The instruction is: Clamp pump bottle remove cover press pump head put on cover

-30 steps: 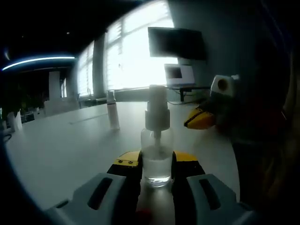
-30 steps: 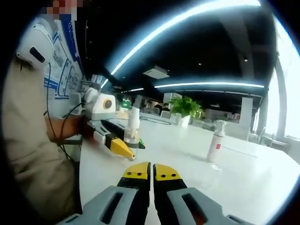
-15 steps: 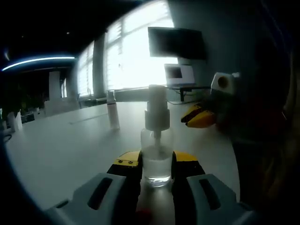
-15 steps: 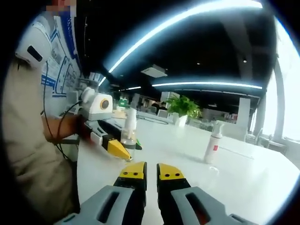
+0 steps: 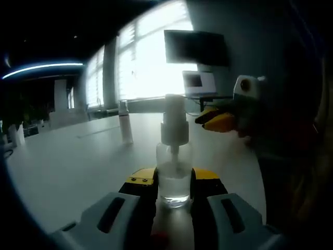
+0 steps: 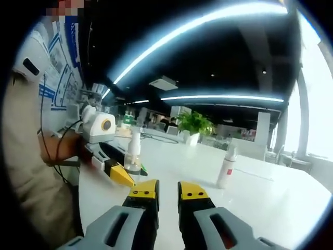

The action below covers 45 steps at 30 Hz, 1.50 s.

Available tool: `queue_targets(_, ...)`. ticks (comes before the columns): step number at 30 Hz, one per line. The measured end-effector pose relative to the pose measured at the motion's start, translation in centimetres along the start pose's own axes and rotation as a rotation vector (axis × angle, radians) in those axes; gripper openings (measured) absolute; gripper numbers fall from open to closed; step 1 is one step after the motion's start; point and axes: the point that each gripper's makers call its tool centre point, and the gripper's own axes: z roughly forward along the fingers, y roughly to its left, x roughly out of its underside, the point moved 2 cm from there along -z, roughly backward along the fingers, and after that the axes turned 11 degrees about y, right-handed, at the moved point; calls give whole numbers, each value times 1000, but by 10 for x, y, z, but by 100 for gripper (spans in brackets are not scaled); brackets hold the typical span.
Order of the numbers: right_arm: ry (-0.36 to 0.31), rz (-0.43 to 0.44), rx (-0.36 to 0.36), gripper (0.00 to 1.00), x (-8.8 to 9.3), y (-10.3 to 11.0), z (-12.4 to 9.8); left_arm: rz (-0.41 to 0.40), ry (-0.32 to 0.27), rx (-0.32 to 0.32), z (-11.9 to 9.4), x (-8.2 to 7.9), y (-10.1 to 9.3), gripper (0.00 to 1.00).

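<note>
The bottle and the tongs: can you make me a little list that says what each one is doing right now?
pump bottle: clear, upright on the white table, cover on top
left tongs: shut on the pump bottle's lower body
right tongs: jaws a little apart, holding nothing, raised to the right of the bottle in the left gripper view
second bottle: white spray bottle standing apart on the table
plant: green, far across the room
task stage: bottle clamped, cover not yet removed
</note>
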Motion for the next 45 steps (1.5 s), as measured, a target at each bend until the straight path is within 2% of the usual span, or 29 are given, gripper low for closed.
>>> queue_targets(11,-55,48,146,13,-8,-34,-3,1,0,1,0,0,1,15)
queue_targets(14,-69,67,181,13,-10,-38,-3,2,-1,1,0,0,1,15)
queue_targets(20,-57,82,235,19,-6,-48,-2,5,-1,0,-1,0,-1,15)
queue_targets(24,-64,89,273,20,-6,-58,0,5,-1,0,-1,0,0,15)
queue_targets(36,27,78,330,25,7,-72,17,7,-1,0,0,0,-1,15)
queue_targets(45,77,106,332,27,18,-80,28,7,-1,1,0,0,-1,15)
